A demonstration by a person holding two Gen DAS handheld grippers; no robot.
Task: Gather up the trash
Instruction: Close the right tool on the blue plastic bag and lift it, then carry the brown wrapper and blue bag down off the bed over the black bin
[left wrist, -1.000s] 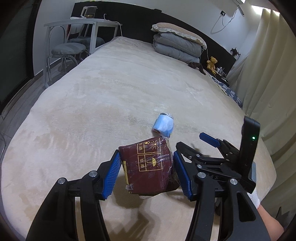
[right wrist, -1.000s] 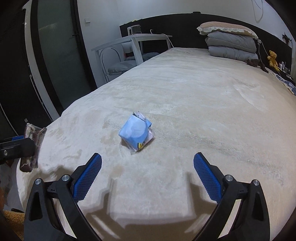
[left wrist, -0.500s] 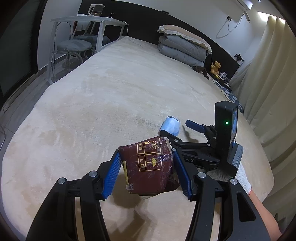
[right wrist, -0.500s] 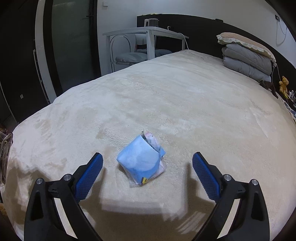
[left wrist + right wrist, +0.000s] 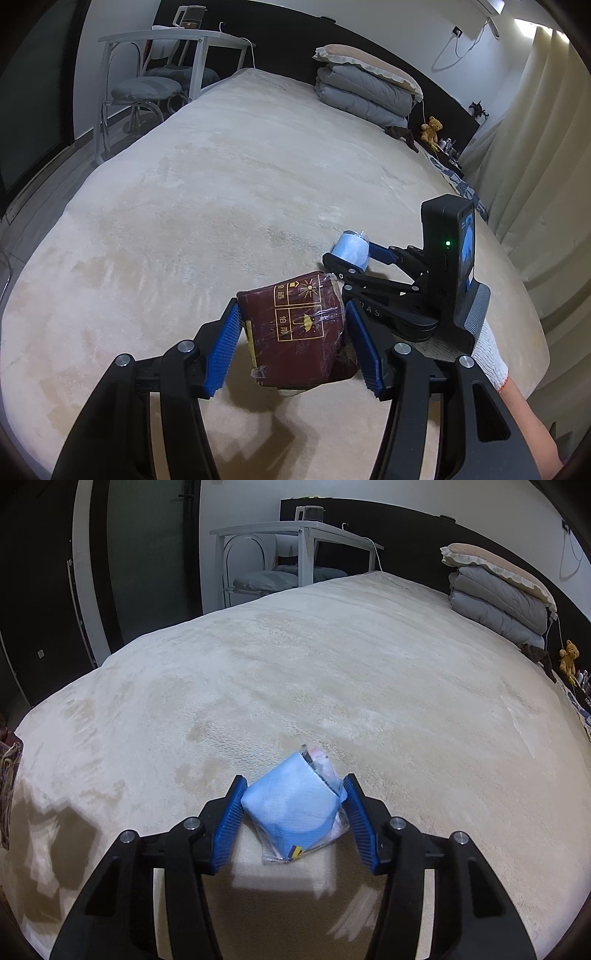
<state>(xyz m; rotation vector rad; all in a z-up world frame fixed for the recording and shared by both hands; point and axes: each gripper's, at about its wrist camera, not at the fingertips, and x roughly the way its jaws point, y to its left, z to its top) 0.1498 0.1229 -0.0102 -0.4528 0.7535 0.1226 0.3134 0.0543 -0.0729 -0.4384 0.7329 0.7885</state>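
- Trash is seen in two pieces on a wide bed [image 5: 369, 672] that is covered by a cream plush blanket.
- A dark red carton [image 5: 295, 328], wrapped in clear film and printed with gold symbols, is held between the blue pads of the left claw [image 5: 293, 349]; both pads are pressed on its sides, and it is kept above the near part of the bed.
- A small blue packet [image 5: 293, 808] in a clear plastic wrapper lies on the blanket, between the pads of the right claw [image 5: 293, 819].
- The jaws of the right claw are closing at this moment; the left pad is touching the blue side of the packet and the right pad is pressed on the clear wrapper, so the packet is already pinched.
- In the left wrist view the right claw [image 5: 351, 254] is seen just beyond the carton, with the blue packet [image 5: 352, 249] at its tips, and a hand in a white knitted glove [image 5: 487, 354] is seen behind it.
- At the far end of the bed, grey folded quilts [image 5: 495, 602] are stacked under a beige pillow [image 5: 495, 563], against a black headboard.
- A small yellow teddy bear [image 5: 432, 129] is placed at the right of the quilts.
- Beside the bed, at the far left, a white counter [image 5: 173, 38] is standing, with cushioned chairs [image 5: 147, 88] under it.
- Pale curtains [image 5: 546, 147] are hung along the right side of the room.
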